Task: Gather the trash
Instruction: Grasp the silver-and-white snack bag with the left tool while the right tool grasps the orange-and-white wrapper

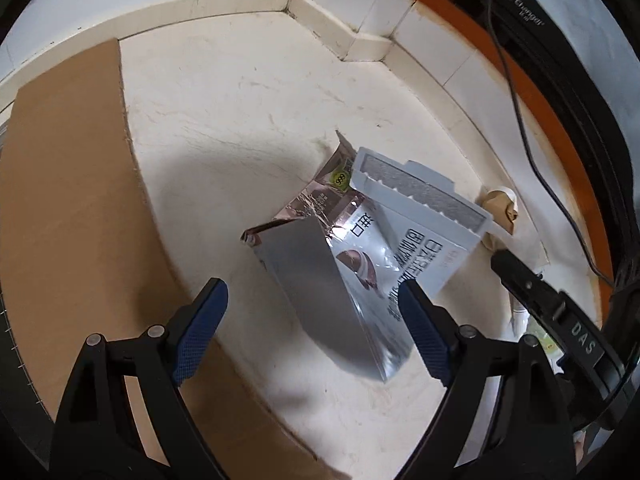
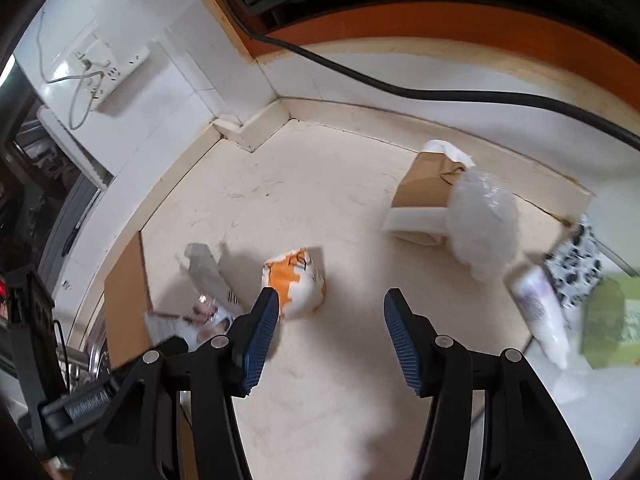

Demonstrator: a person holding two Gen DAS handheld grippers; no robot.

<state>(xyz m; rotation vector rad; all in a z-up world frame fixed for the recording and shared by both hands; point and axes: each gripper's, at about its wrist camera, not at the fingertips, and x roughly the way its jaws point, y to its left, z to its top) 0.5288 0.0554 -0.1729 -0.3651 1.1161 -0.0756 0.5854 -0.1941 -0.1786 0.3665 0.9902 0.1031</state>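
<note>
Both tongs stand released with nothing between their blue pads: the left tongs [image 1: 312,292] hang over a torn silver foil snack pouch [image 1: 360,248] lying flat on the cream floor [image 1: 240,120], just beside a brown cardboard sheet [image 1: 68,200]. The right tongs [image 2: 330,304] point down at bare floor, with a crumpled orange-and-white wrapper [image 2: 296,280] just beyond the left pad. A brown paper bag [image 2: 424,188] and a clear plastic bag [image 2: 484,220] lie farther off near the wall.

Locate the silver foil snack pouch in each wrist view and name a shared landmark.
Left wrist: silver foil pouch at centre, between the open blue fingers.
Right wrist: same pouch at lower left, beside the cardboard sheet.
Shared landmark: the cardboard sheet on the floor.
</note>
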